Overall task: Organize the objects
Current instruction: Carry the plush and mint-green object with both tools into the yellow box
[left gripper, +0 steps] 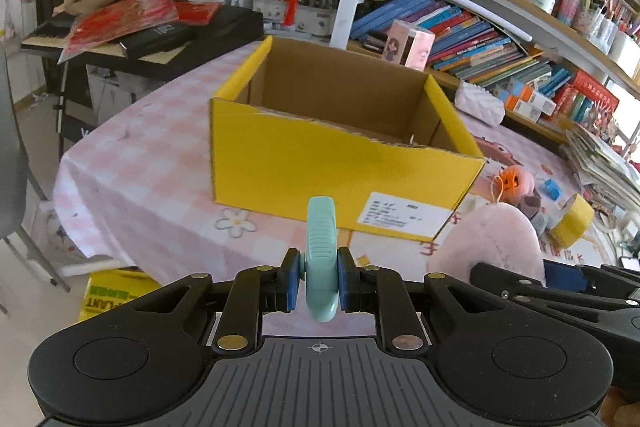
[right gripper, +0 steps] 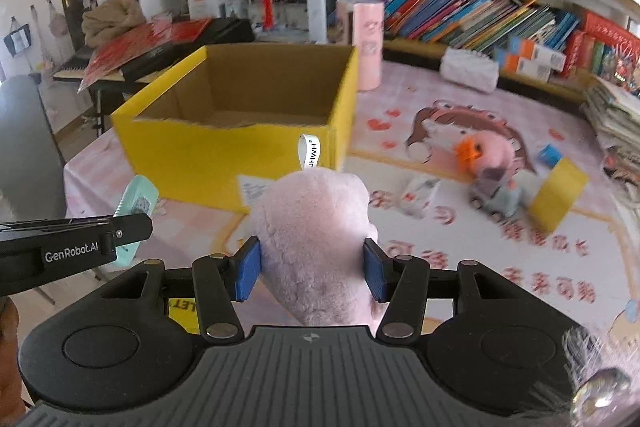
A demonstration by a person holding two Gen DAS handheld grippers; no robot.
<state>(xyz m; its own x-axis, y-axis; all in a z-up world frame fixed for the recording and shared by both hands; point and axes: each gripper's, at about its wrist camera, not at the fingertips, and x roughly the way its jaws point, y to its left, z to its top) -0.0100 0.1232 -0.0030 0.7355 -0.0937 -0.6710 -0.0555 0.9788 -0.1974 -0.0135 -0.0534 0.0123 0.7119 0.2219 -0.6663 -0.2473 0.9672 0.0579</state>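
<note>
A yellow cardboard box (left gripper: 336,167) stands open on the pink checked table; it also shows in the right wrist view (right gripper: 224,155), and its inside looks empty. My left gripper (left gripper: 319,281) is shut on a mint green comb (left gripper: 321,251), held upright in front of the box; the comb also shows in the right wrist view (right gripper: 136,203). My right gripper (right gripper: 312,269) is shut on a pink plush toy (right gripper: 316,239) with a white tag, just right of the left gripper. The plush also shows in the left wrist view (left gripper: 492,243).
On the table right of the box lie a pink-orange toy (right gripper: 484,151), a small toy car (right gripper: 496,199), a yellow tape roll (right gripper: 558,193), a blue block (right gripper: 549,155) and a white packet (right gripper: 420,195). A pink canister (right gripper: 366,43) stands behind the box. Bookshelves line the back.
</note>
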